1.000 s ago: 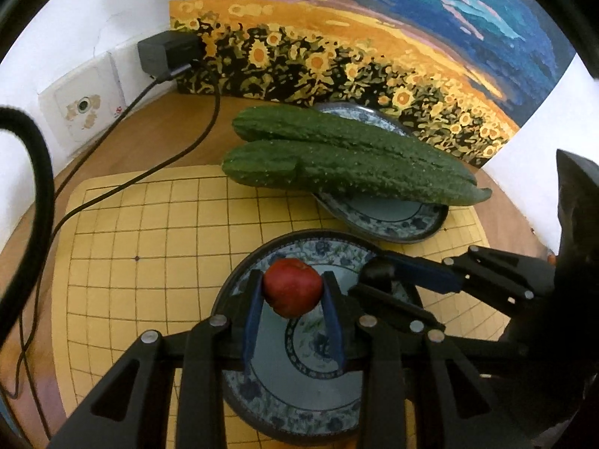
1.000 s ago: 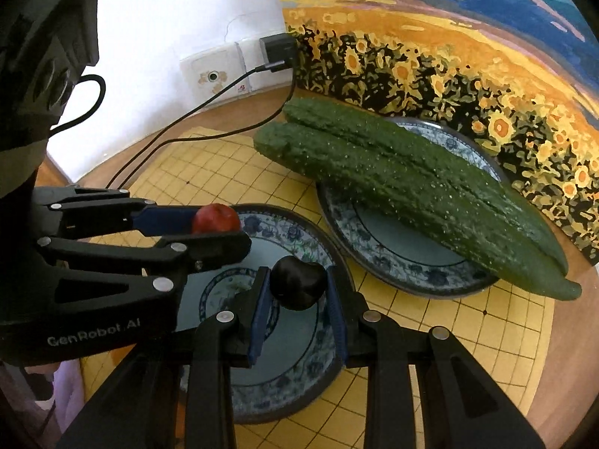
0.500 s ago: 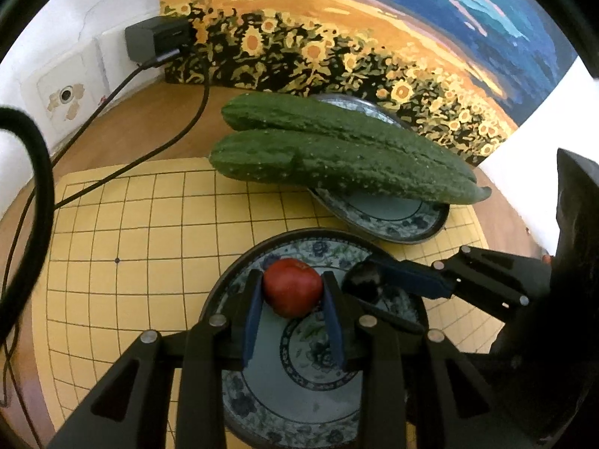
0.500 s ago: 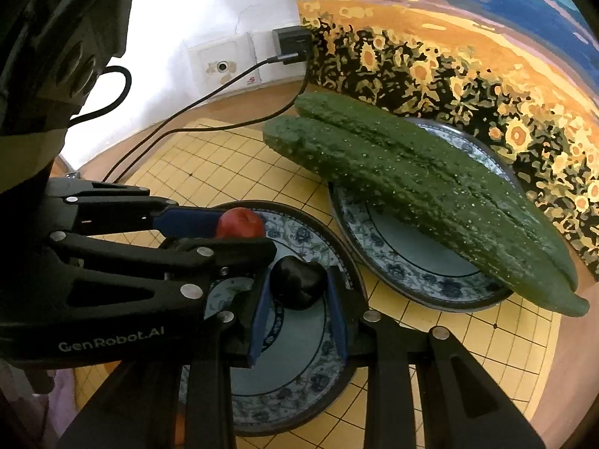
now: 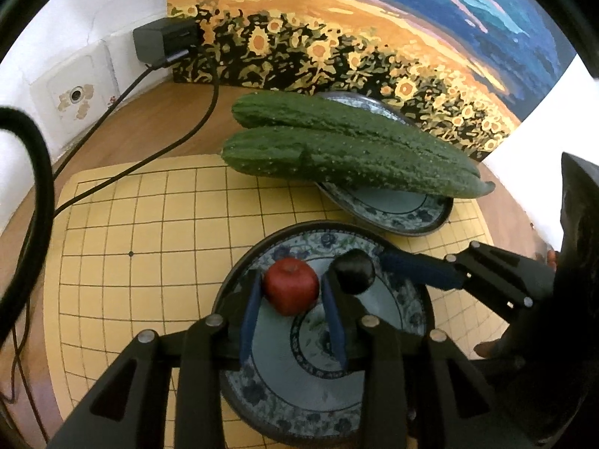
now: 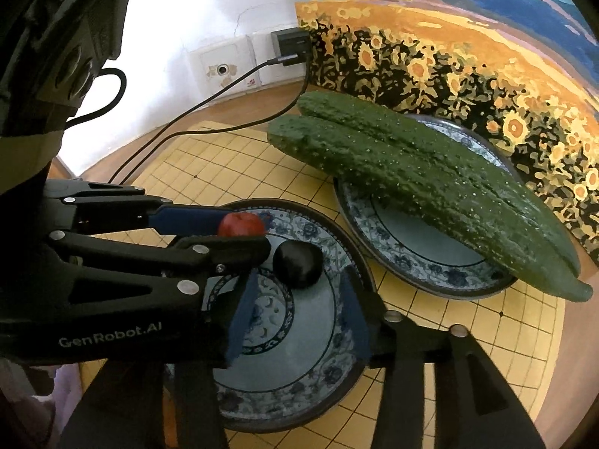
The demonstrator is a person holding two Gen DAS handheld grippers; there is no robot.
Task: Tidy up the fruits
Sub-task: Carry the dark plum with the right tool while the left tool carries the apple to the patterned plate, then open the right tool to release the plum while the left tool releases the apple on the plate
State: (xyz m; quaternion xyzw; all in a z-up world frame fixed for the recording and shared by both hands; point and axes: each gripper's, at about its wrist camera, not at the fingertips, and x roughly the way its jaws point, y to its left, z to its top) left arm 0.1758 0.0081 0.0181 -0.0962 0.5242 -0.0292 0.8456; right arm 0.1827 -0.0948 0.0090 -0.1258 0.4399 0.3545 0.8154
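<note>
A small red fruit [image 5: 291,285] sits between the fingers of my left gripper [image 5: 290,293], low over the near blue-patterned plate [image 5: 411,295]; the pads stand slightly off it, open. It also shows in the right wrist view [image 6: 241,224]. A dark plum [image 6: 297,265] lies on the same plate [image 6: 337,381], just ahead of my right gripper [image 6: 295,299], which is open and no longer grips it. The plum shows in the left wrist view [image 5: 353,271] beside the red fruit.
Two long cucumbers [image 5: 348,153] lie across a second patterned plate [image 5: 397,213] behind. Both plates stand on a yellow grid mat [image 5: 149,232]. A black cable [image 5: 179,138] runs to a charger [image 5: 164,41] at the wall. A sunflower painting [image 5: 374,37] stands behind.
My right gripper has opened and let the dark plum down onto the near plate. My left gripper's fingers have spread a little around the red fruit, which has sunk toward the plate.
</note>
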